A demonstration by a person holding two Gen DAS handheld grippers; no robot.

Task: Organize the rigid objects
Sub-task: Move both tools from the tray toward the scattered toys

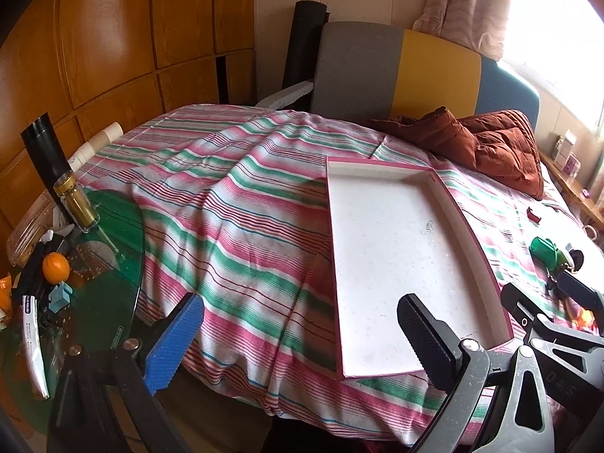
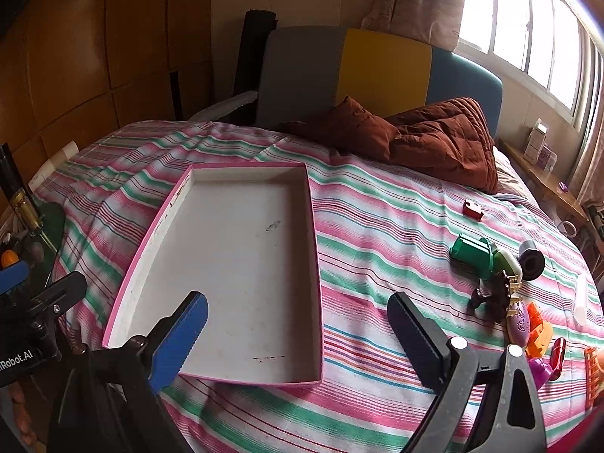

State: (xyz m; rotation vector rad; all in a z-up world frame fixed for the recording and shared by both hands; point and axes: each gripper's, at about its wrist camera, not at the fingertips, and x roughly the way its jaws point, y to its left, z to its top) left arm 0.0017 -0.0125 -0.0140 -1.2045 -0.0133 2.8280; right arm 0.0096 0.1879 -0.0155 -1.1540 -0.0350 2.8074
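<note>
Well, 2 grippers agape (holding nothing), tray (image 2: pixel 241 249) btwn, toys (image 2: pixel 490 264) right.

A bedroom in a home. A bed (image 2: pixel 377 226) under a pink, green and white striped sheet fills most of both views, with a padded headboard (image 2: pixel 377 71) in grey, yellow and blue panels against the wall and a rust-brown quilt (image 2: pixel 445 139) bunched up near it. Wooden wardrobe doors (image 1: pixel 113 45) run along one side. A curtain (image 2: pixel 422 0) hangs beside a bright window (image 2: pixel 528 26). Next to the bed stands a green glass side table (image 1: pixel 109 264) carrying an orange (image 1: pixel 56 268), a jar (image 1: pixel 77 204) and a black flask (image 1: pixel 45 151)
</note>
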